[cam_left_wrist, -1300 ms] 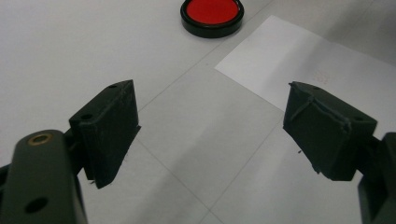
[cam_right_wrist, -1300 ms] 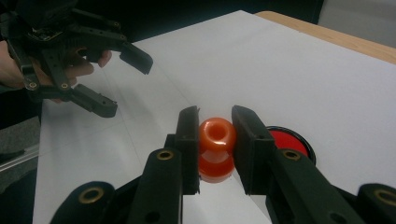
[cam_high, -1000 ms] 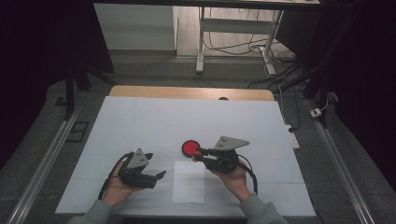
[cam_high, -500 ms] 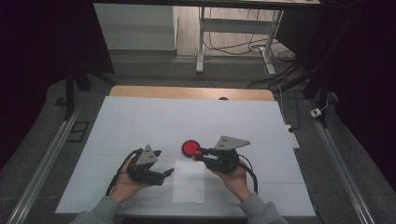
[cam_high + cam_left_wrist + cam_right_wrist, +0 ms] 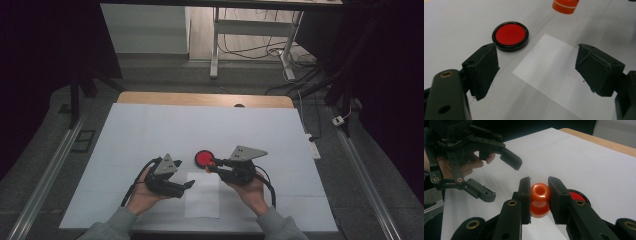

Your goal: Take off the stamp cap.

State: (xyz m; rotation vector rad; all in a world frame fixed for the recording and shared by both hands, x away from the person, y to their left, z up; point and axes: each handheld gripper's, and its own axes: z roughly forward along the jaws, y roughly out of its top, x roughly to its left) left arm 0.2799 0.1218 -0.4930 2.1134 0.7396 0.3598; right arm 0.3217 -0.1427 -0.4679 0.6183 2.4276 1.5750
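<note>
Orange stamp: small knobbed piece with a rounded hollow-topped handle and a wider base, clamped between the two black jaws of the right gripper. Pads press on the handle from both sides. From the high view it is held just above the table, beside the red ink pad and near the top edge of the paper sheet. In the left gripper view the stamp's underside shows at the top edge, hanging clear of the surface.

Red ink pad: round, black-rimmed, lid off, red face exposed. It sits on the white table cover, just off the sheet's upper corner.

Paper sheet: lies flat in front of the person, between the two hands. A faint reddish mark shows on it in the left gripper view; too pale to say whether it is a print.

Left gripper: jaws wide apart, nothing between them, aimed at the sheet's left edge, not touching it.

Progress, as judged: the stamp is picked up and sits close to the pad. Inking, if not done, and pressing onto the sheet remain. The left gripper looks placed to steady the paper.
</note>
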